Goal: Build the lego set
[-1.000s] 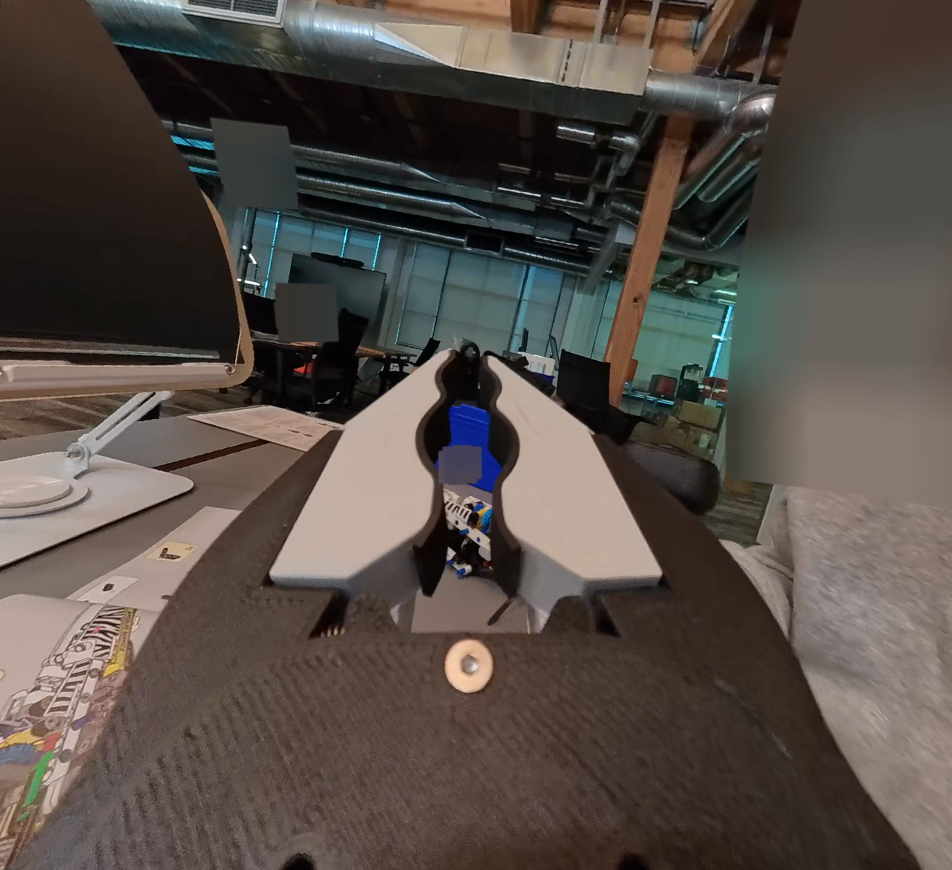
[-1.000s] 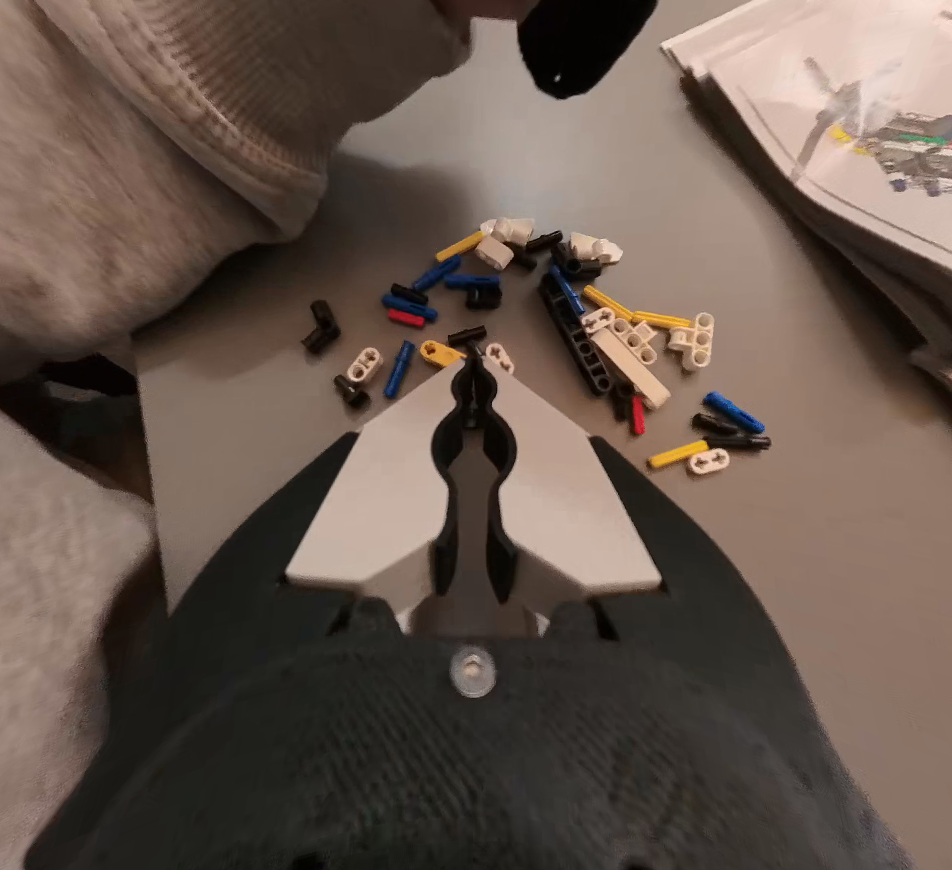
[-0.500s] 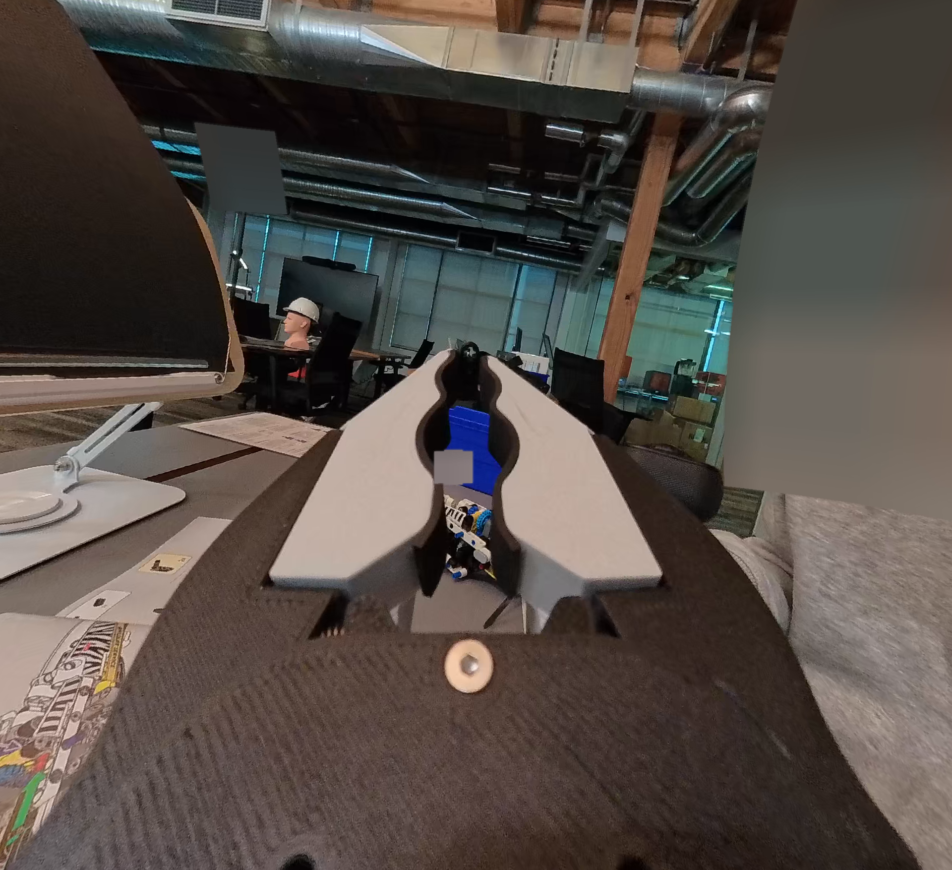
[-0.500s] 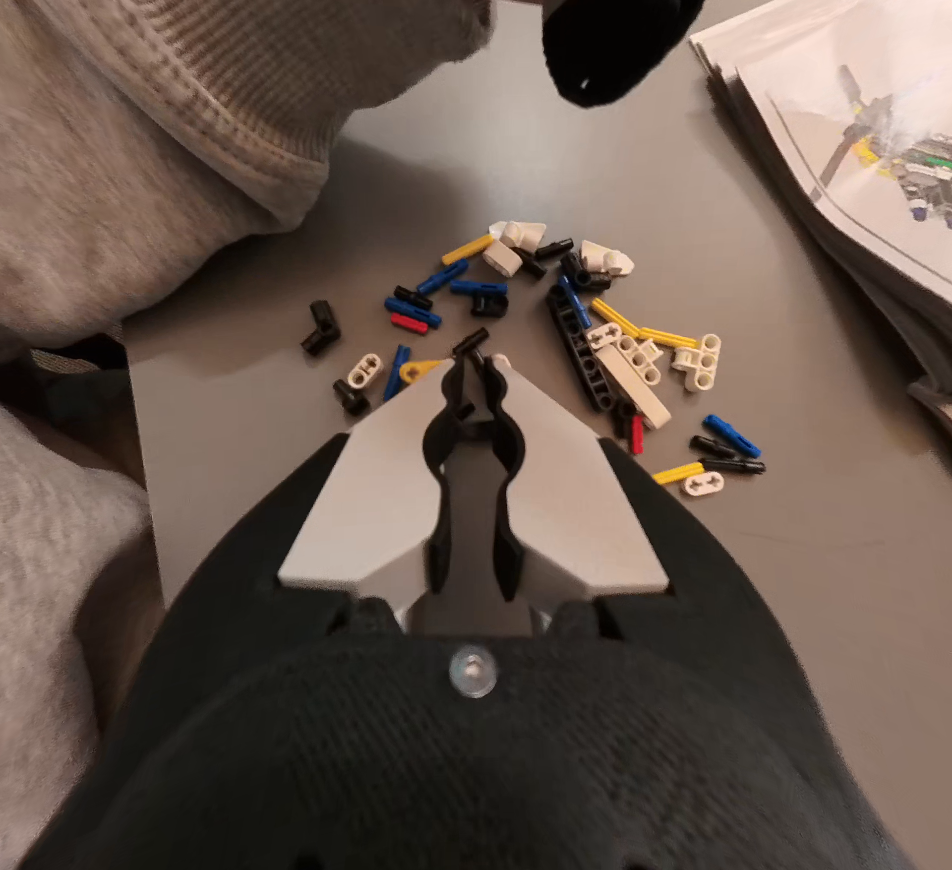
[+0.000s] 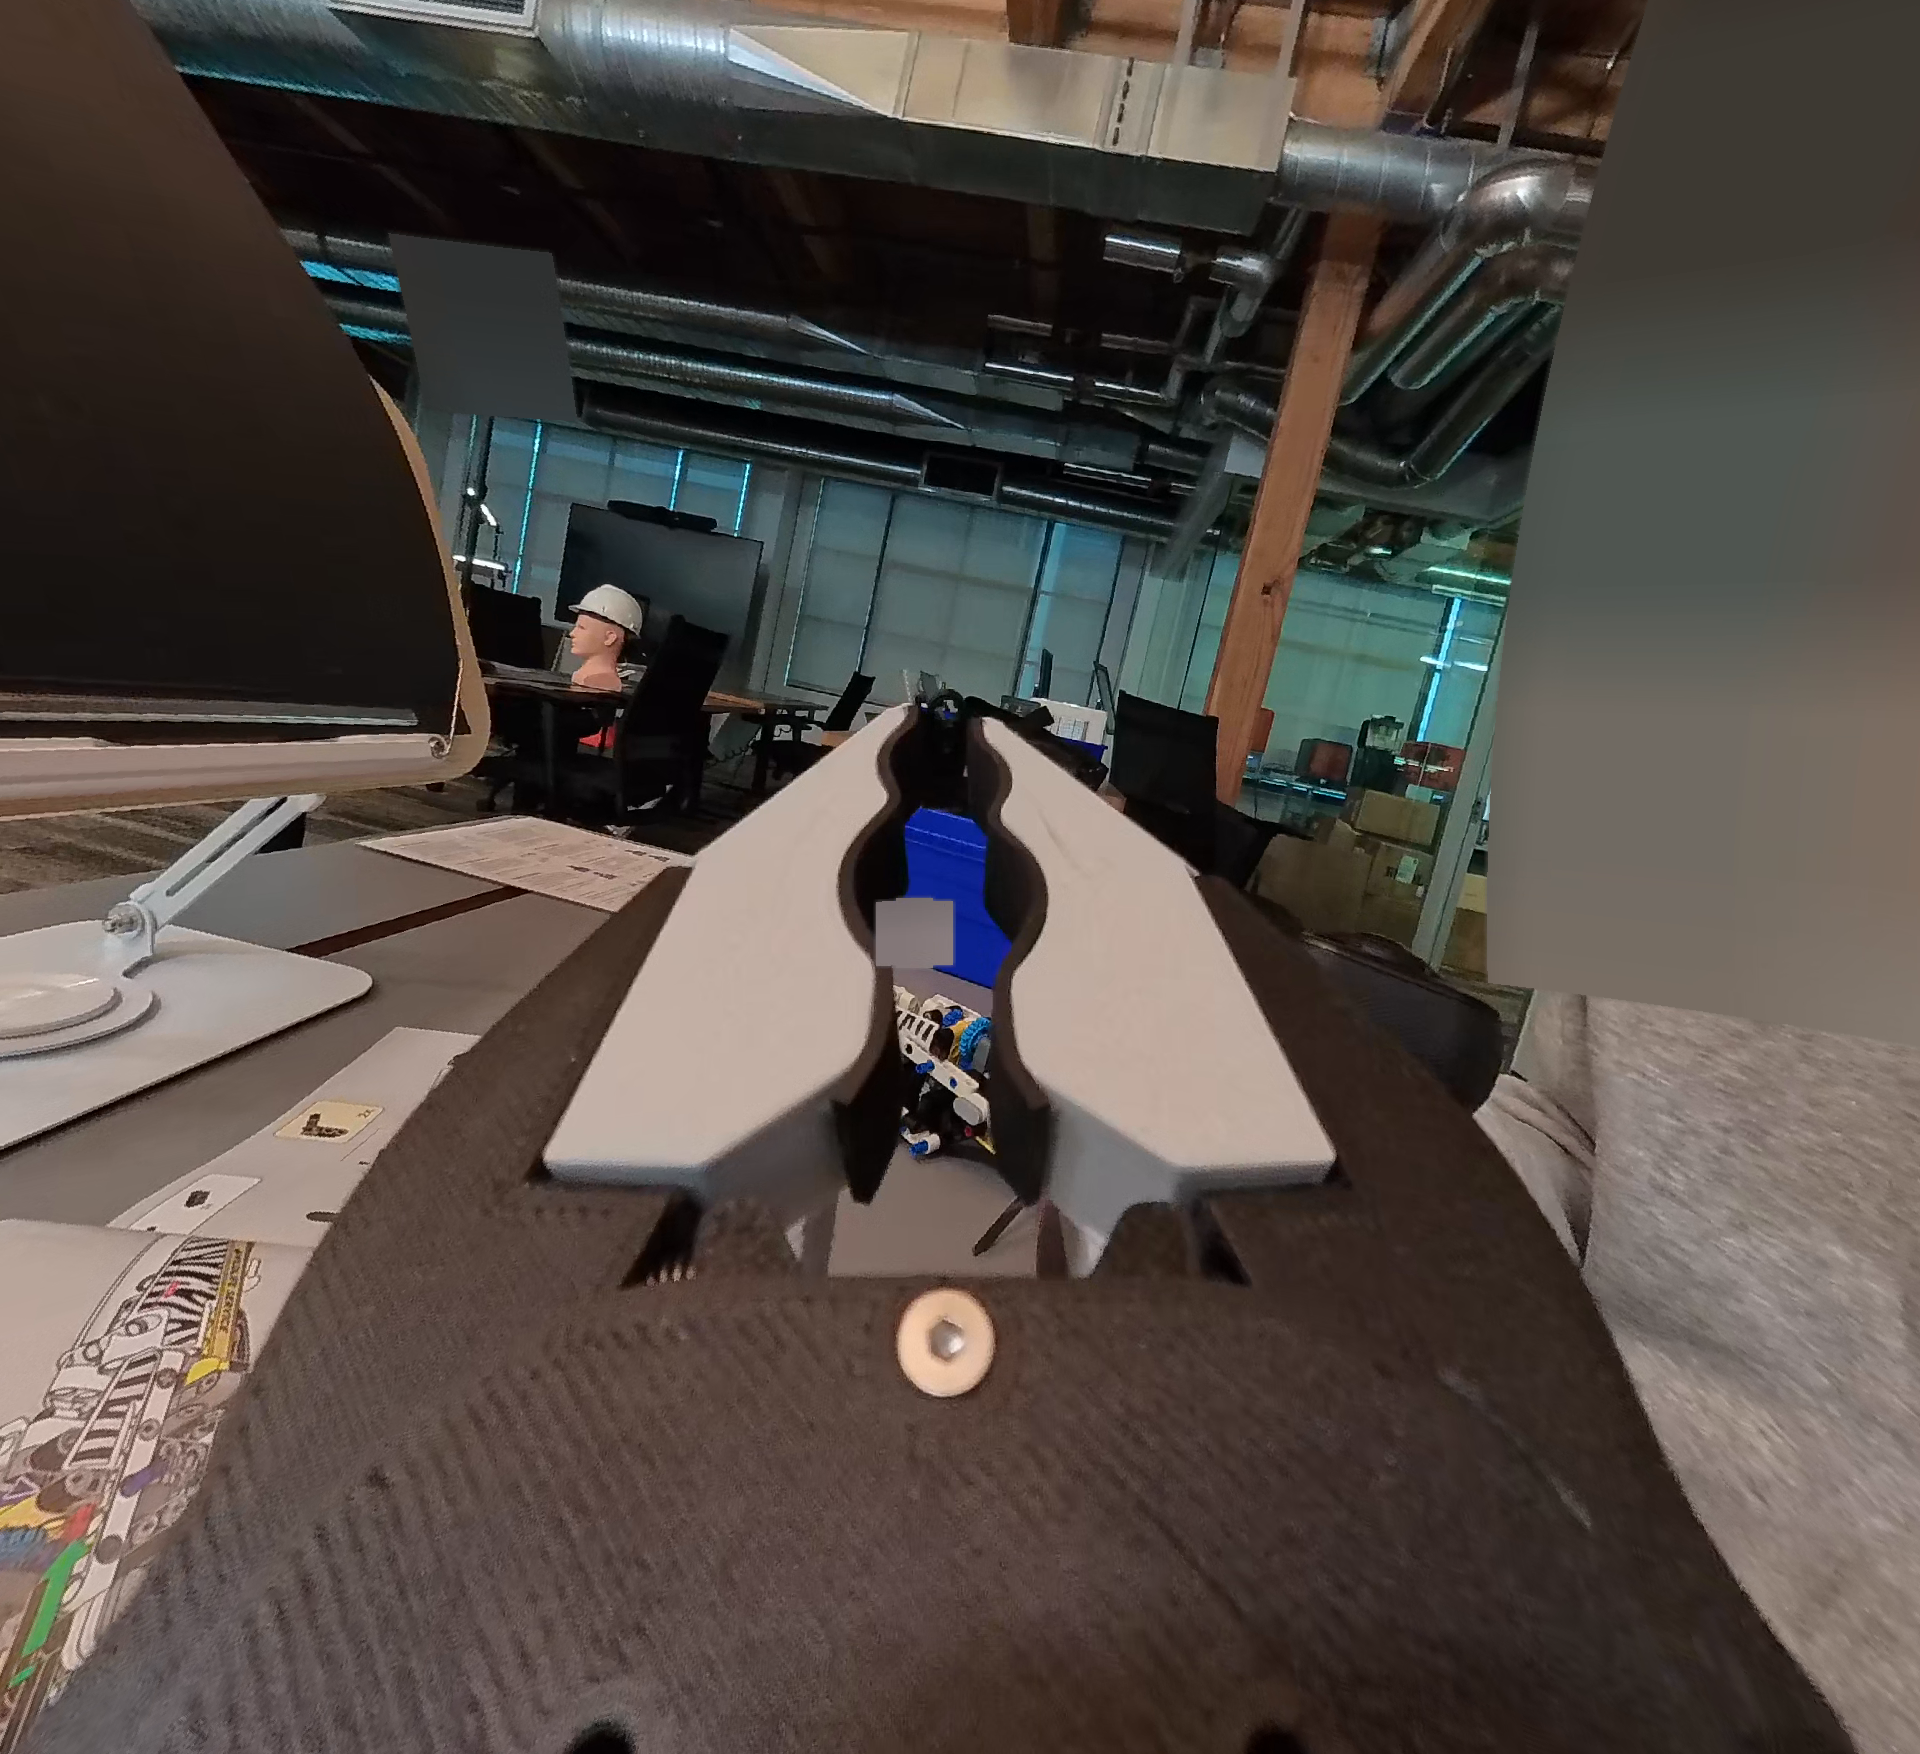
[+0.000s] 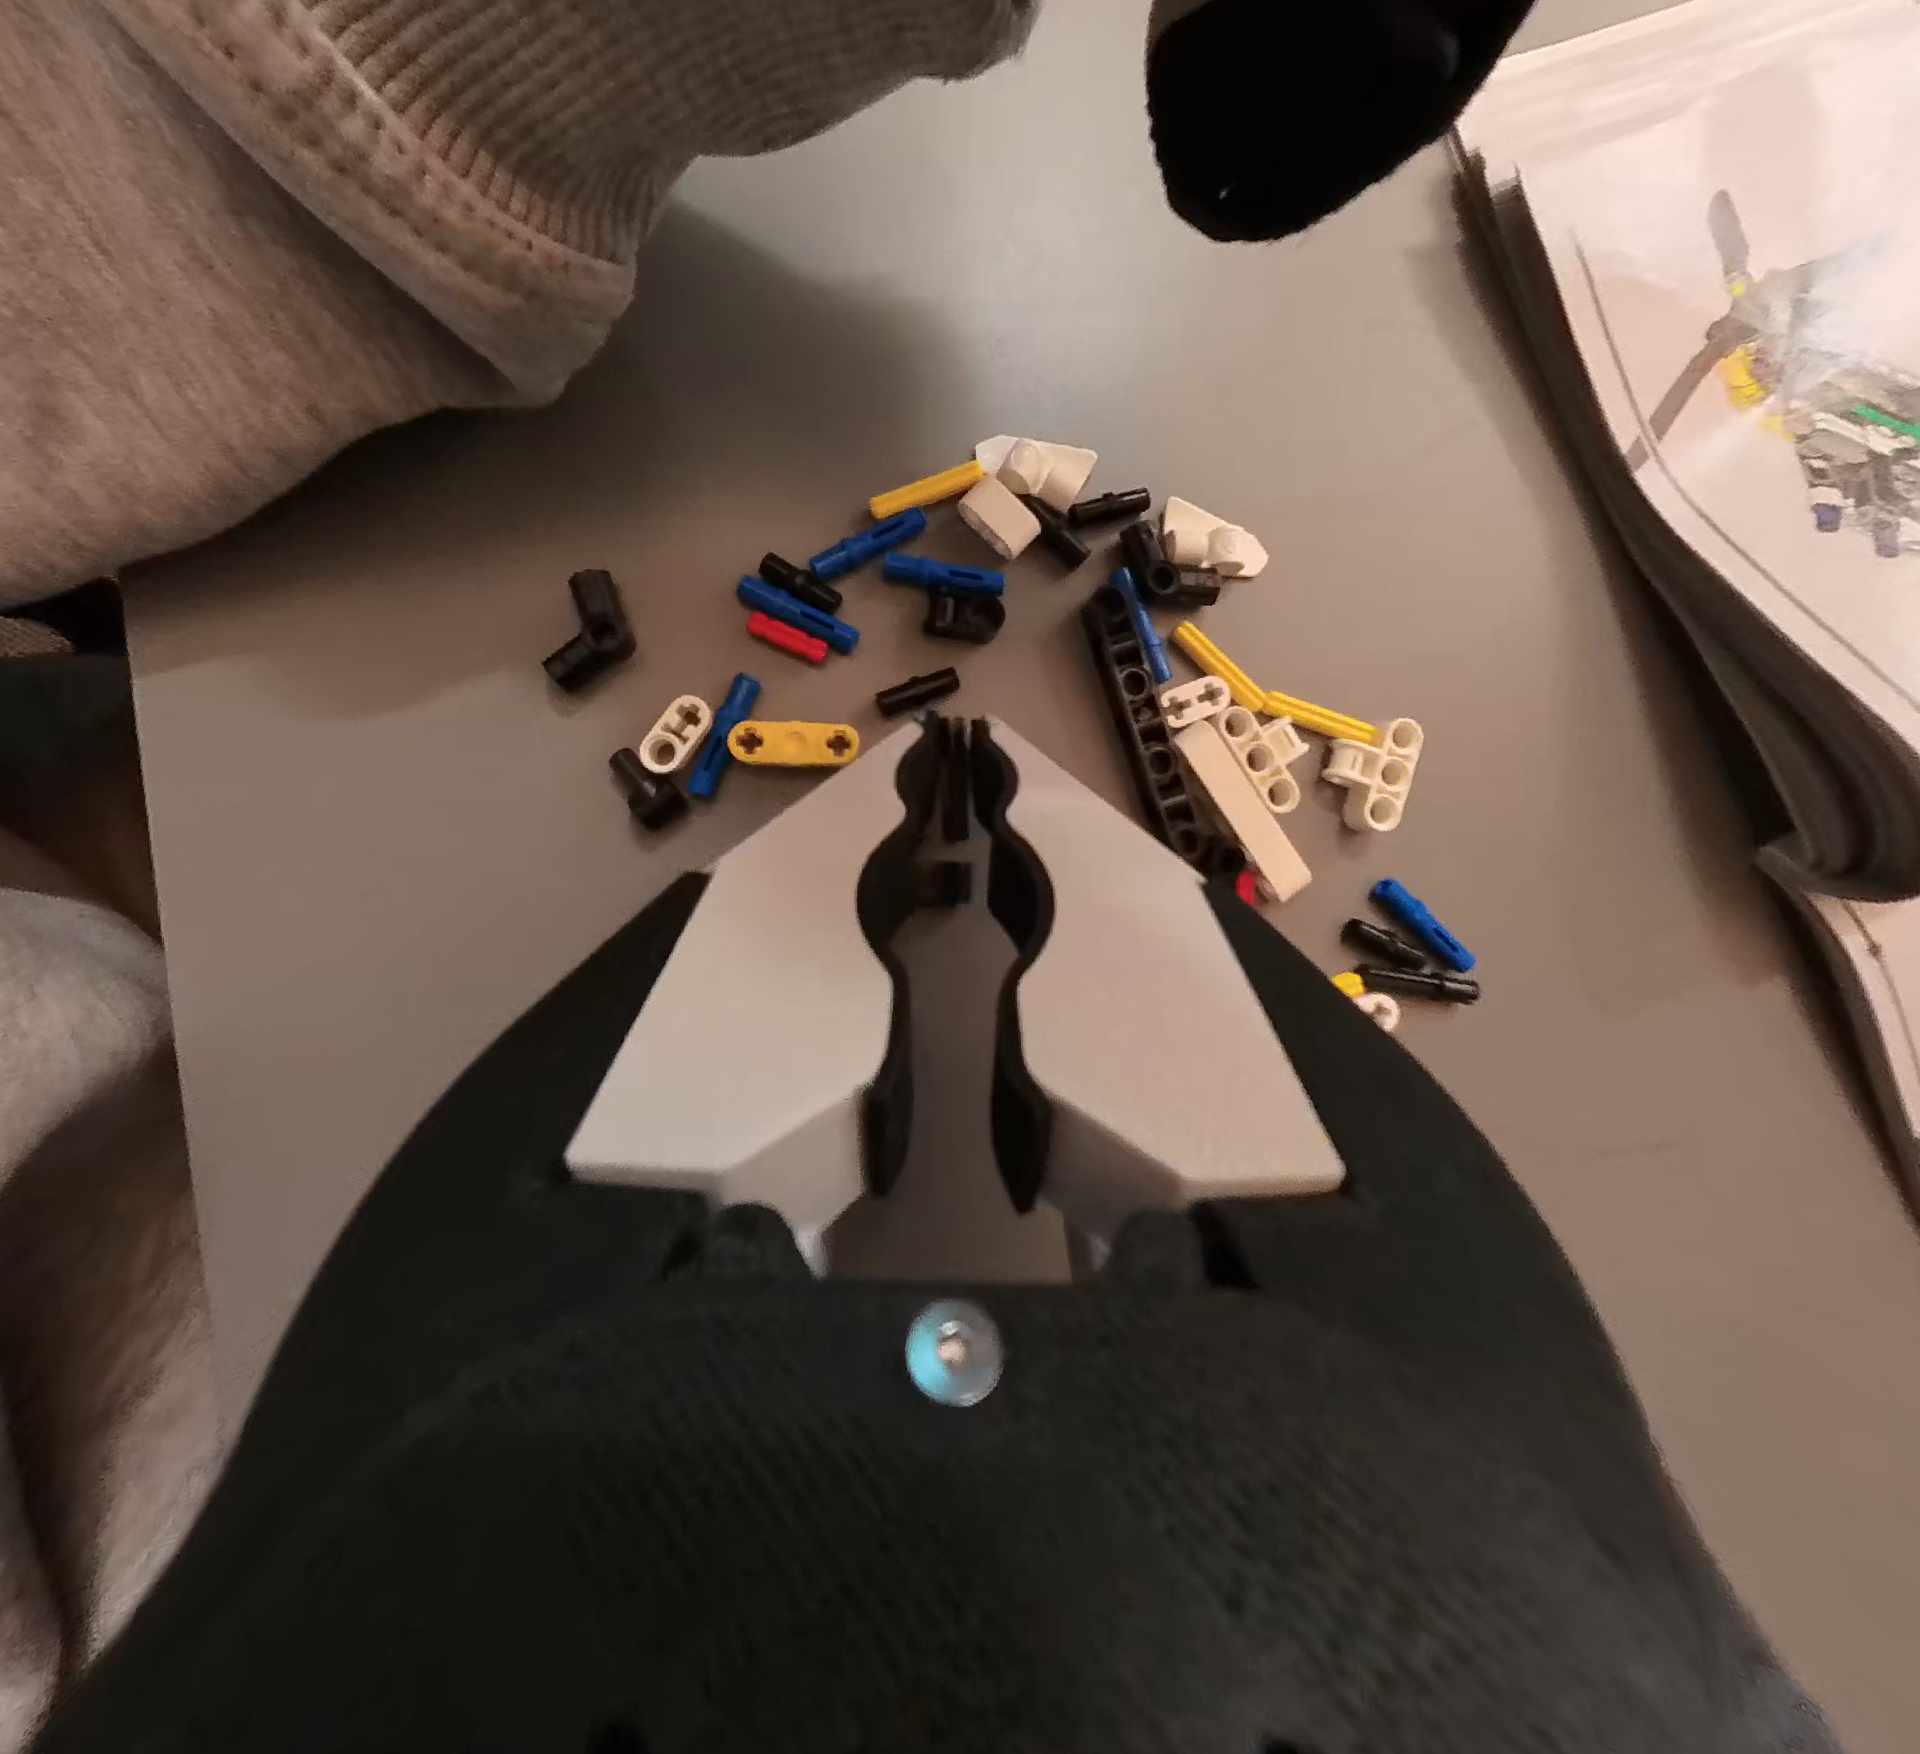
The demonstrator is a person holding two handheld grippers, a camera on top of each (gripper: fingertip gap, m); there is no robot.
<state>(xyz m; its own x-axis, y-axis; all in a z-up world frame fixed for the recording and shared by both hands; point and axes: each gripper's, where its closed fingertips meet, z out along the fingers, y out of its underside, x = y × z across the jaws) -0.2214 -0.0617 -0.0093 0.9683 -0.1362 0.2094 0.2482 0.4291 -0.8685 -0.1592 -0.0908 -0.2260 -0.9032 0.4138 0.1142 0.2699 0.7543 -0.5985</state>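
In the right wrist view, loose lego pieces [image 6: 1039, 624] in blue, black, yellow, white and red lie scattered on the grey table [image 6: 1558, 1185]. My right gripper [image 6: 951, 738] hovers just above the pile. It is shut on a small black pin [image 6: 951, 800] that stands upright between the jaws. Another black pin [image 6: 916, 692] lies on the table just beyond the tips. My left gripper [image 5: 940, 712] is raised and points level across the room, shut on a small black piece at its tips. Through its finger gap a partly built lego model [image 5: 940, 1070] shows on the table.
Instruction booklets [image 6: 1766, 416] lie right of the pile. A beige sleeve [image 6: 312, 146] and a hand holding the other gripper's black body [image 6: 1320, 63] hang over the far side. A long black beam [image 6: 1138, 717] lies in the pile. A dark screen on a white stand [image 5: 156, 987] stands at the left. Left tips to right tips: about 20 cm.
The right gripper stayed shut on the black pin and rose slightly. The hand with the black gripper body at the top looms larger and nearer. The left view barely shifted.
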